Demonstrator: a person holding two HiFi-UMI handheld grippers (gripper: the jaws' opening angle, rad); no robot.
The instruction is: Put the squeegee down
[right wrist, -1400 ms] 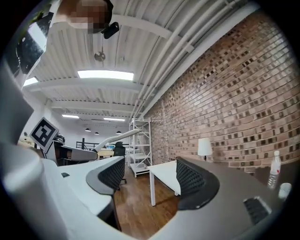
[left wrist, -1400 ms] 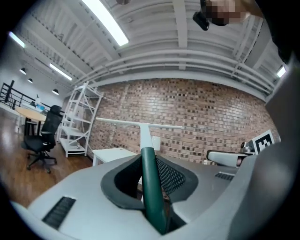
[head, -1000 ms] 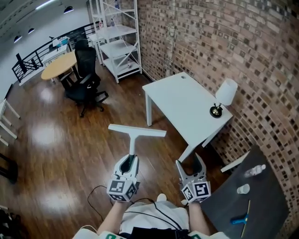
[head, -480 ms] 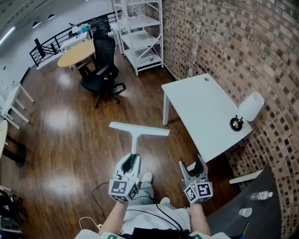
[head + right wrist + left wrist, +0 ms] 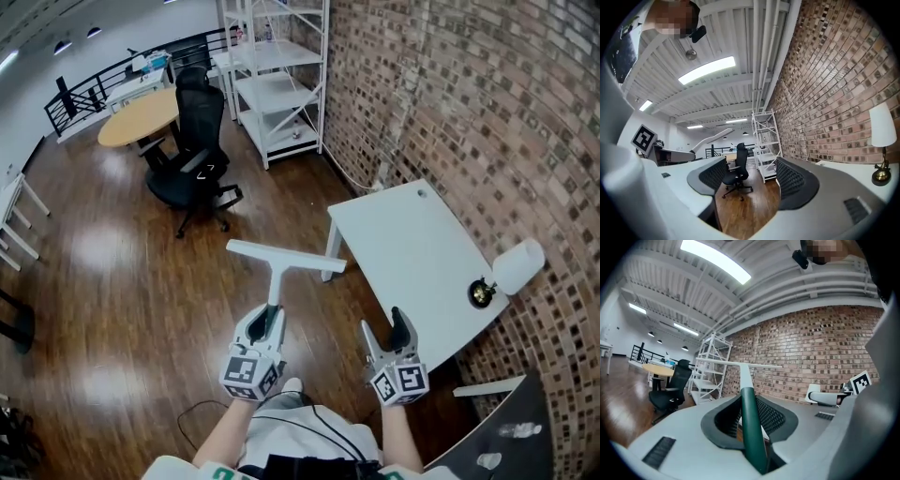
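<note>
White table [image 5: 412,253] now nearer the squeegee [image 5: 281,267]

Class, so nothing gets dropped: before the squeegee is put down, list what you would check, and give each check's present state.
1. Left gripper shut on the squeegee handle: ok.
2. Right gripper open, nothing between its jaws: ok.
3. White table has bare surface: ok; the lamp stands at one corner.
4. Squeegee above the table: not ok; it hangs over the wood floor.
5. Squeegee blade clean: cannot tell.
</note>
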